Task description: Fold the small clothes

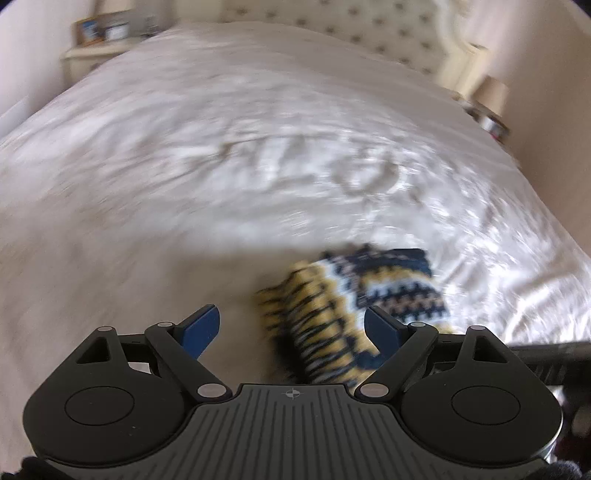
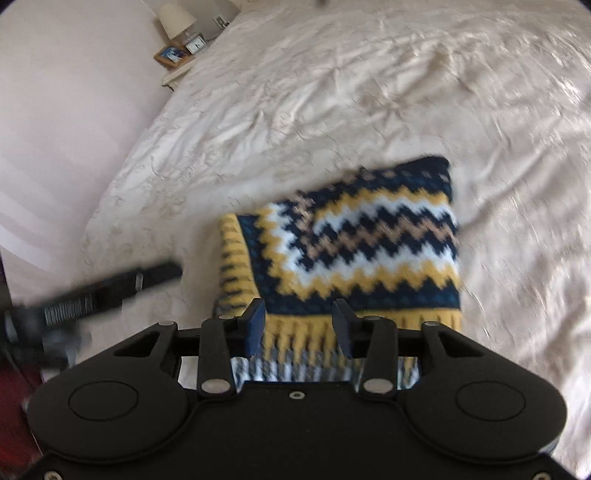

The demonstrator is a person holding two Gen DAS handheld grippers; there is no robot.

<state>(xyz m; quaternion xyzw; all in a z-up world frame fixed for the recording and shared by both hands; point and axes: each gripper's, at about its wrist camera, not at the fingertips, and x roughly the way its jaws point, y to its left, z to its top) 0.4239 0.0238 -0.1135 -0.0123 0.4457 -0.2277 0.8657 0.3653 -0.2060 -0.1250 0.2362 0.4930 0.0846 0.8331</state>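
A folded knitted garment (image 2: 351, 236) with navy, yellow, white and tan zigzags lies on the cream bedspread (image 2: 369, 92). My right gripper (image 2: 298, 310) hovers over its yellow ribbed near edge, jaws partly apart, and the pads do not press on the knit. In the left wrist view the same knit (image 1: 388, 280) is blurred, lying below and to the right of my left gripper (image 1: 291, 317). That gripper stands wide open with nothing held. Its dark, blurred body (image 2: 110, 291) shows at the left in the right wrist view.
The bed's tufted headboard (image 1: 351, 26) is at the far end. A nightstand holds a framed picture (image 2: 171, 55), a small clock (image 2: 195, 44) and a lamp (image 2: 177, 18). Another lamp (image 1: 491, 96) stands at the bed's other side. A pale wall (image 2: 74, 110) runs along the left.
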